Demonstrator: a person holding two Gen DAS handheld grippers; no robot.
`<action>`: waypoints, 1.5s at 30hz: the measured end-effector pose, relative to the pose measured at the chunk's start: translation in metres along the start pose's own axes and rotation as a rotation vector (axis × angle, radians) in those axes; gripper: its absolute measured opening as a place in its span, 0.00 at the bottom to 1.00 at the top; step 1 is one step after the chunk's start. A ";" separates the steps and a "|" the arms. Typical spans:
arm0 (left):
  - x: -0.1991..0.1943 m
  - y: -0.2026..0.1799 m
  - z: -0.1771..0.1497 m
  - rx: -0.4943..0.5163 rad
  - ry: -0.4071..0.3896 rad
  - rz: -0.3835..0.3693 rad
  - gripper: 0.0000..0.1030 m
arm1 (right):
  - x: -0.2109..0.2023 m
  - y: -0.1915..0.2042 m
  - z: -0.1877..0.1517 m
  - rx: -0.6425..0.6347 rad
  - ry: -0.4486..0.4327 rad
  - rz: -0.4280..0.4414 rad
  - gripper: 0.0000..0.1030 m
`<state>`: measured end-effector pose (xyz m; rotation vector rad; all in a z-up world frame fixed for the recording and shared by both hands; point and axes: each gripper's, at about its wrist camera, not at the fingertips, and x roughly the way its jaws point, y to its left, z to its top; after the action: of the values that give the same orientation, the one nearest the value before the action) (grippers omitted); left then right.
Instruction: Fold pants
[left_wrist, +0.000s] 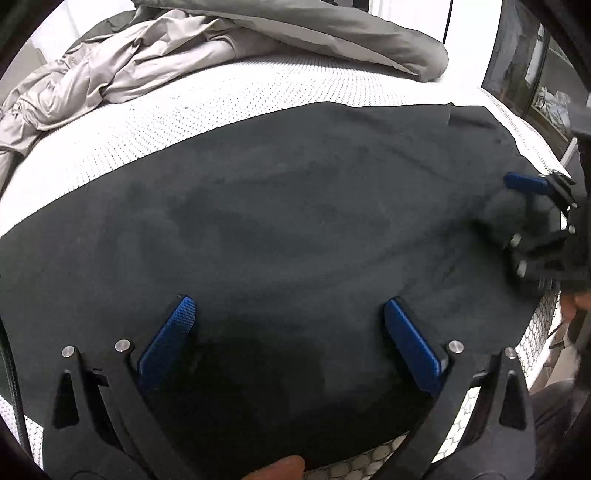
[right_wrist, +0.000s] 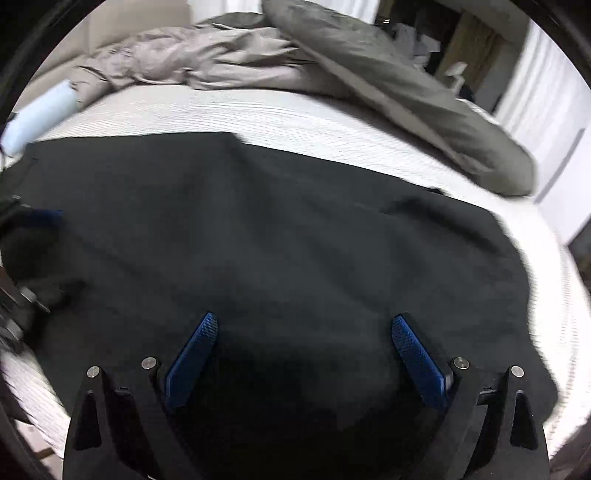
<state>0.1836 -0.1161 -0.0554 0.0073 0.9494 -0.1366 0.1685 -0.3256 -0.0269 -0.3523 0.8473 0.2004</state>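
Black pants (left_wrist: 280, 206) lie flat across a white mattress (left_wrist: 192, 122) and fill the middle of both views. My left gripper (left_wrist: 289, 302) hovers low over their near edge, its blue pads wide apart with nothing between them. My right gripper (right_wrist: 306, 318) is open in the same way above the pants (right_wrist: 280, 229) near their front edge. In the left wrist view, the right gripper's blue finger (left_wrist: 524, 183) shows at the pants' right end, beside a small raised lump of cloth. At the left edge of the right wrist view, the left gripper's finger (right_wrist: 40, 218) is blurred.
A crumpled grey duvet (left_wrist: 110, 70) and a grey pillow (right_wrist: 406, 96) lie along the far side of the mattress. A pale blue object (right_wrist: 40, 118) sits at the far left. The mattress edge (left_wrist: 539, 328) drops off at the right, with dark furniture (left_wrist: 532, 66) beyond. A thumb (left_wrist: 280, 469) shows at the bottom.
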 end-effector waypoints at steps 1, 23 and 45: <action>0.001 0.002 -0.001 -0.003 -0.003 -0.002 0.99 | -0.001 -0.012 -0.004 0.016 0.007 -0.036 0.94; 0.038 0.003 0.055 -0.122 0.088 0.123 1.00 | 0.017 -0.055 -0.003 0.215 0.101 0.006 0.95; 0.021 0.018 0.044 -0.151 0.133 0.033 0.99 | -0.010 -0.001 0.027 0.127 0.135 0.110 0.96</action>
<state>0.2335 -0.1038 -0.0480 -0.1084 1.0897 -0.0339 0.1808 -0.3167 -0.0023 -0.2016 1.0085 0.2257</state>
